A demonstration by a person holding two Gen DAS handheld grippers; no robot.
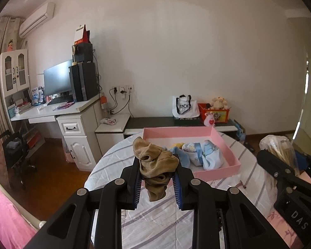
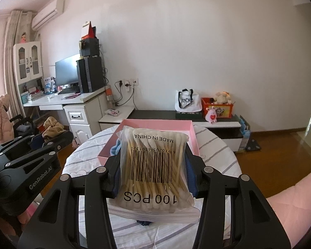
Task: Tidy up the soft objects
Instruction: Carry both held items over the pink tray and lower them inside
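above the round counter [image 1: 155, 217], short of the pink tray [image 1: 228, 145]: left tool [image 1: 156, 183] pinched narrow on a tan cloth bundle [image 1: 155, 161]; right tool [image 2: 153, 170] clamped on a bag of cotton swabs [image 2: 153, 166]. advice: carry both over the near wall, release into free space beside the blue baby clothes [image 1: 203, 155].

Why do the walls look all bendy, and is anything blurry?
Left wrist view: the fisheye lens curves the room's edges and darkens the corners; the tan cloth is sharp. Right wrist view: same curving; the cotton swab bag is readable, with slight plastic sheen.
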